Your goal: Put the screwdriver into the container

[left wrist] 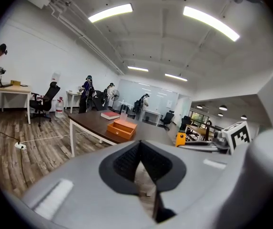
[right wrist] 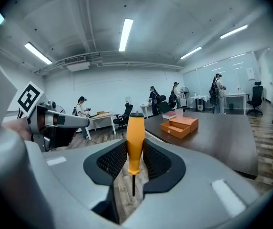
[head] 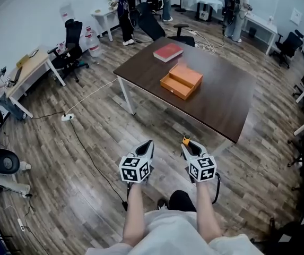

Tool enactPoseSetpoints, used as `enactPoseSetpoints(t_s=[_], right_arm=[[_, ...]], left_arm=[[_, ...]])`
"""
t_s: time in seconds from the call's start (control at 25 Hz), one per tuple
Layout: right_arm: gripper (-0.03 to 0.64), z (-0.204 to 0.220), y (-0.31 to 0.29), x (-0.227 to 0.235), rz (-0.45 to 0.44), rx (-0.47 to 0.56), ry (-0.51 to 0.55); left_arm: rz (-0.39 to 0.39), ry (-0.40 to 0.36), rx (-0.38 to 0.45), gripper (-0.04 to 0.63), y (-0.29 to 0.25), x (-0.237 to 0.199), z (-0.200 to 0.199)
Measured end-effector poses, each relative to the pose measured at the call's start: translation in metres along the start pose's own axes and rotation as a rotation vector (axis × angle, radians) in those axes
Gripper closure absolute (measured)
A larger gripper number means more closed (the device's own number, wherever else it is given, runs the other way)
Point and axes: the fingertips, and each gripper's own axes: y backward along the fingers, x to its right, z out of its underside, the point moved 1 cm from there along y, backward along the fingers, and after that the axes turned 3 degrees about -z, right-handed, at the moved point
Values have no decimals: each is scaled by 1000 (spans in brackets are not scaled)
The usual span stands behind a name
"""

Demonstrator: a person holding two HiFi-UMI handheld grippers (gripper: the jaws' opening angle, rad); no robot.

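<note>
An orange-handled screwdriver (right wrist: 135, 144) stands upright between the pads of my right gripper (right wrist: 136, 162), handle up and thin black shaft pointing down. In the head view its orange tip (head: 185, 140) pokes out of the right gripper (head: 190, 144). My left gripper (head: 145, 146) is beside it, jaws together and nothing in them (left wrist: 139, 146). Both hang over the wooden floor, short of the dark table (head: 231, 97). The container is an orange box (head: 181, 81) lying open on the table, also seen in both gripper views (left wrist: 122, 128) (right wrist: 179, 126).
A red book (head: 168, 52) lies on the table beyond the box. Cables (head: 88, 153) cross the floor at left. Office chairs (head: 72, 47), side desks (head: 32, 70) and several people stand around the room's edges.
</note>
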Motion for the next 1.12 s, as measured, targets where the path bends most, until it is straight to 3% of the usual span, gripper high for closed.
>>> enactPoseSetpoints(t_s=[0.2, 0.48, 0.68, 0.84, 1.12], right_arm=[[512, 14, -2, 6, 15, -9, -33], [512, 20, -23, 34, 32, -8, -72], [512, -4, -55, 66, 56, 18, -79], [512, -27, -82, 87, 59, 30, -53], [512, -48, -131, 124, 70, 15, -54]], left_arm=[[27, 6, 99, 540, 2, 0, -8], [63, -33, 45, 540, -34, -2, -2], [70, -113, 36, 540, -73, -15, -30], [84, -102, 70, 540, -104, -27, -64], [124, -95, 36, 540, -176, -42, -88]])
